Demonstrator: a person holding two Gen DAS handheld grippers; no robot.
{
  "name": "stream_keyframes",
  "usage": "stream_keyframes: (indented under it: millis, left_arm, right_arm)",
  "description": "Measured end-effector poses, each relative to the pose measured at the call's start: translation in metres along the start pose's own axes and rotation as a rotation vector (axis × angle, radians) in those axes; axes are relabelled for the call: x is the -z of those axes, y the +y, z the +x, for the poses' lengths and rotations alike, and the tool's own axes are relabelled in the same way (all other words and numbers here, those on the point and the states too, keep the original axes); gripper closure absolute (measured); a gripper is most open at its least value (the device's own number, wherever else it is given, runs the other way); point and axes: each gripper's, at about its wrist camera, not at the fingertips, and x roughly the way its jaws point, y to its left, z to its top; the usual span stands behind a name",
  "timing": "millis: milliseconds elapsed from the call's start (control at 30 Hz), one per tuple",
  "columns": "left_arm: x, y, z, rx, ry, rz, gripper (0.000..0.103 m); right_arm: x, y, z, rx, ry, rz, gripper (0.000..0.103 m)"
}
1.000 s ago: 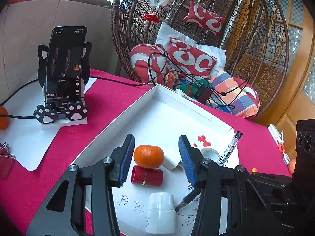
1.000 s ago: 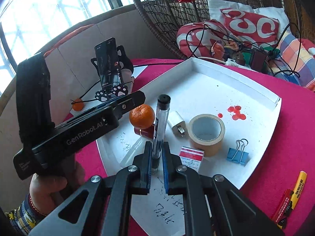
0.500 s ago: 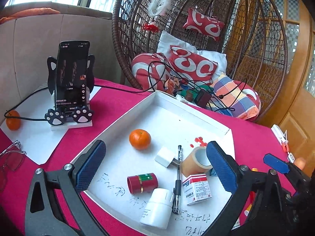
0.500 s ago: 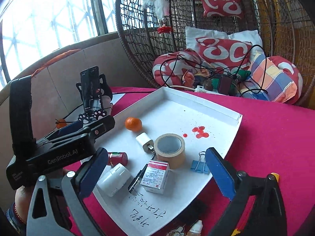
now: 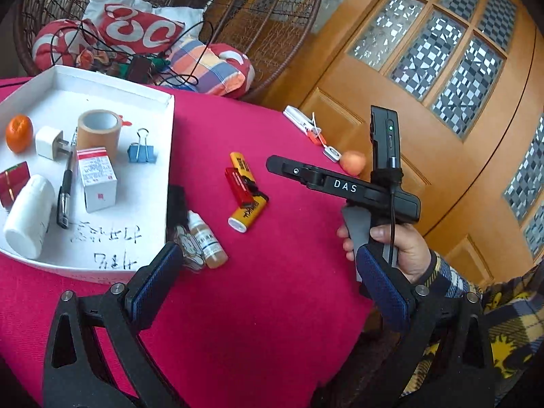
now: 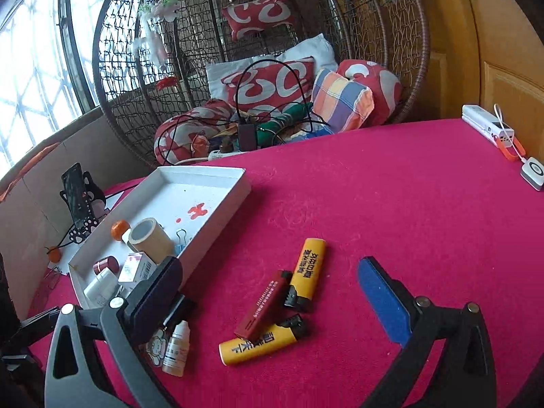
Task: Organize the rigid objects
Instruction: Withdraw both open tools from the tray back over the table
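The white tray [image 5: 146, 204] holds a tangerine [image 5: 18, 133], tape roll [image 5: 98, 132], blue binder clip [image 5: 141, 151], pen [image 5: 66, 187], white bottle [image 5: 29, 216], charger plug [image 5: 47, 141] and small box [image 5: 97, 178]. On the red cloth beside the tray lie two yellow lighters and a red lighter [image 6: 265, 306], a dropper bottle [image 6: 176, 346] and a black item. My left gripper [image 5: 268, 285] is open and empty above the cloth. My right gripper [image 6: 272, 292] is open and empty just above the lighters; its body also shows in the left wrist view [image 5: 343, 187].
A wicker hanging chair [image 6: 306, 34] with cushions and cables stands behind the table. A phone on a stand [image 6: 78, 200] is left of the tray. A white remote [image 6: 486, 125], a small white device and a loose tangerine [image 5: 353, 163] lie near the table's right edge.
The right gripper opened and left the pen in the tray. Both grippers drew back from the tray and swung right, now over the lighters on the cloth.
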Motion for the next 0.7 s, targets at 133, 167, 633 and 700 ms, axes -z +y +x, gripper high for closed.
stream_keyframes:
  millis: [133, 167, 633, 700]
  left_arm:
    - [0.011, -0.009, 0.028, 0.027, 0.119, 0.009, 0.001]
    - [0.012, -0.010, 0.034, 0.041, 0.140, 0.008, 0.001]
    - [0.011, 0.015, 0.044, -0.183, 0.124, -0.058, 0.001]
    - [0.011, 0.010, 0.048, -0.203, 0.134, -0.024, 0.001]
  right_arm:
    - [0.024, -0.010, 0.008, 0.084, 0.064, -0.025, 0.000]
    - [0.027, -0.013, 0.010, 0.071, 0.081, -0.013, 0.000]
    - [0.029, 0.014, 0.046, -0.044, 0.199, -0.228, 0.000]
    - [0.029, 0.015, 0.046, -0.056, 0.201, -0.245, 0.001]
